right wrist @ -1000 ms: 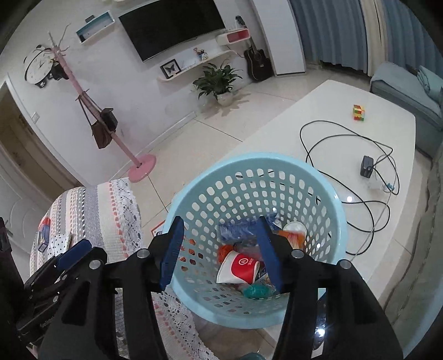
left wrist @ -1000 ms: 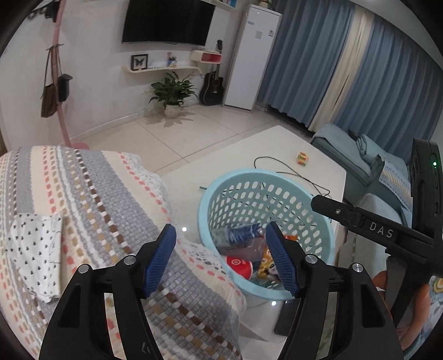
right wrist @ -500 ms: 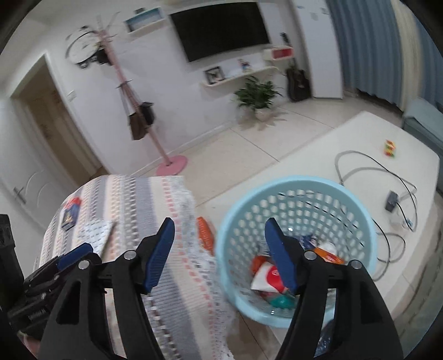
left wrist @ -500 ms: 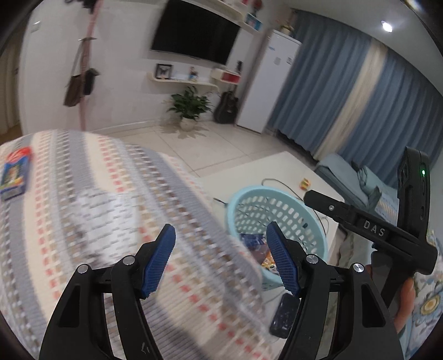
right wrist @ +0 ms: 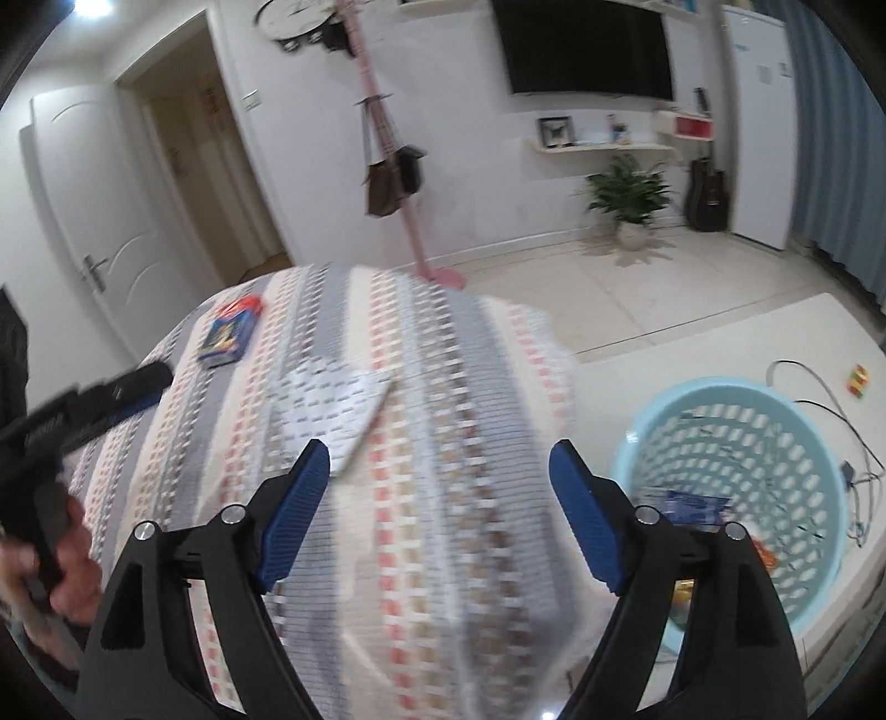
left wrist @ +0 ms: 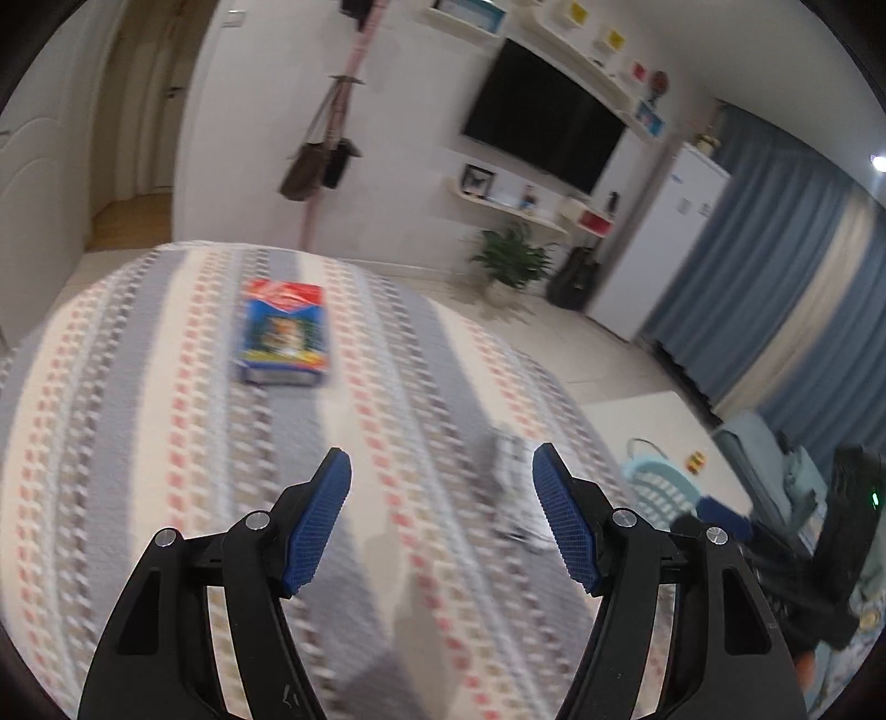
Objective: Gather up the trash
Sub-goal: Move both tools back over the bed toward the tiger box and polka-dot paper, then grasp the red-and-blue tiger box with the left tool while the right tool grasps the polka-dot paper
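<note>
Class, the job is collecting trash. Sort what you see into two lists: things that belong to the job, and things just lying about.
Belongs to the job:
blue snack packet on the striped cover
white patterned wrapper on the cover
light blue basket with trash inside

Just lying about:
black cable
colourful cube
potted plant
guitar

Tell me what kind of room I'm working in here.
Most likely a home living room: a wall-mounted TV above a shelf, a potted plant on the tiled floor, a guitar beside it, and a coat stand hung with bags.
</note>
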The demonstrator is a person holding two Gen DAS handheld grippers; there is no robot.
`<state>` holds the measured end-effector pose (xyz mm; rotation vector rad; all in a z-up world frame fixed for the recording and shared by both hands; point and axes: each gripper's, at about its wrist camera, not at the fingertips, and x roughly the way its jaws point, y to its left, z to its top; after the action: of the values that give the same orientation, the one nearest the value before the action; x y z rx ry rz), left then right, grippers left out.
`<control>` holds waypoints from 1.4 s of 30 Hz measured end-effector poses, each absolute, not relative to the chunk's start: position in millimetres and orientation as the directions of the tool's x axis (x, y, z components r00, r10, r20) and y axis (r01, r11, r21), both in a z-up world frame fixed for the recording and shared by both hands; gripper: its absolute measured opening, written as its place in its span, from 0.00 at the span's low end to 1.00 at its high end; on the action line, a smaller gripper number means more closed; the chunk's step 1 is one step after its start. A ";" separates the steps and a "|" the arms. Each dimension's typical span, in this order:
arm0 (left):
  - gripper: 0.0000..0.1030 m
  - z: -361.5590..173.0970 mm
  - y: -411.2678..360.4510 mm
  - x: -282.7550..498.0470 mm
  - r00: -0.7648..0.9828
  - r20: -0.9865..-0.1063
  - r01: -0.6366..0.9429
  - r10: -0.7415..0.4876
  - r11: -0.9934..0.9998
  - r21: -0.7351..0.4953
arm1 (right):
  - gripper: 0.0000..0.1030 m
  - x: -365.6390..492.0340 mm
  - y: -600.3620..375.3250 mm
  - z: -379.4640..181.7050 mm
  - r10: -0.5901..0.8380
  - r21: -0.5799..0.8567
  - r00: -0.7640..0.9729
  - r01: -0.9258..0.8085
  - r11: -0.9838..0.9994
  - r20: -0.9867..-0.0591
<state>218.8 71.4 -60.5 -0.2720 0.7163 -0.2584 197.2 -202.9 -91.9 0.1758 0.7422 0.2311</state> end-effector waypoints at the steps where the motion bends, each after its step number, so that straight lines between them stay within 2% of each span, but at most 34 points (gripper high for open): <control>1: 0.65 -58.8 76.9 222.5 0.730 -0.613 0.121 -0.301 0.940 -0.318 | 0.77 200.6 -194.6 -94.5 0.283 0.244 0.701 -0.158 0.957 -0.655; 3: 0.72 -55.7 88.6 234.0 0.731 -0.625 0.092 -0.273 0.947 -0.307 | 0.77 208.7 -178.3 -101.1 0.306 0.254 0.669 -0.177 0.951 -0.678; 10: 0.73 -61.9 122.3 284.9 0.700 -0.665 0.026 -0.259 0.940 -0.339 | 0.77 240.8 -147.1 -122.5 0.299 0.270 0.604 -0.141 0.953 -0.739; 12: 0.77 -67.7 122.9 295.9 0.697 -0.677 0.008 -0.234 0.948 -0.319 | 0.73 246.9 -142.6 -124.1 0.281 0.253 0.610 -0.134 0.958 -0.741; 13: 0.78 -69.8 123.2 303.7 0.699 -0.684 -0.009 -0.209 0.954 -0.301 | 0.68 247.6 -140.2 -123.3 0.283 0.250 0.613 -0.142 0.958 -0.737; 18: 0.79 -83.0 125.4 337.3 0.683 -0.709 -0.058 -0.174 0.955 -0.291 | 0.68 248.6 -126.6 -125.0 0.282 0.219 0.605 -0.177 0.959 -0.745; 21: 0.79 -90.7 123.6 347.7 0.672 -0.725 -0.070 -0.152 0.961 -0.266 | 0.55 248.0 -123.1 -125.6 0.288 0.214 0.604 -0.192 0.958 -0.744; 25: 0.80 -99.7 118.5 356.7 0.664 -0.740 -0.084 -0.105 0.973 -0.213 | 0.54 249.3 -121.0 -126.9 0.276 0.205 0.599 -0.185 0.961 -0.752; 28: 0.80 -97.3 116.5 358.6 0.669 -0.735 -0.070 -0.114 0.974 -0.215 | 0.52 251.9 -117.3 -126.3 0.250 0.173 0.602 -0.184 0.968 -0.759; 30: 0.78 -97.5 113.4 358.8 0.667 -0.738 -0.062 -0.102 0.980 -0.191 | 0.44 251.7 -112.4 -126.1 0.223 0.142 0.609 -0.179 0.974 -0.761; 31: 0.77 -97.3 111.1 359.6 0.666 -0.740 -0.063 -0.090 0.982 -0.176 | 0.32 251.2 -109.9 -125.9 0.212 0.127 0.613 -0.178 0.976 -0.761; 33: 0.66 -96.3 106.1 357.8 0.666 -0.742 -0.052 -0.079 0.987 -0.152 | 0.24 250.7 -107.2 -127.3 0.226 0.126 0.610 -0.203 0.971 -0.760; 34: 0.64 -96.1 103.3 355.5 0.667 -0.742 -0.056 -0.063 0.989 -0.134 | 0.20 249.5 -106.3 -126.8 0.221 0.118 0.614 -0.204 0.972 -0.758; 36: 0.59 -96.4 100.1 352.2 0.668 -0.744 -0.065 -0.026 0.994 -0.093 | 0.16 247.9 -104.7 -126.0 0.212 0.105 0.621 -0.205 0.973 -0.754; 42: 0.58 -87.3 93.5 335.4 0.693 -0.719 -0.019 -0.048 0.996 -0.085 | 0.12 241.5 -113.9 -118.2 0.234 0.138 0.661 -0.195 0.971 -0.713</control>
<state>335.4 93.5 -87.3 -0.0879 0.8048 -0.0163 241.5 -113.9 -118.2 0.0509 0.8127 0.2432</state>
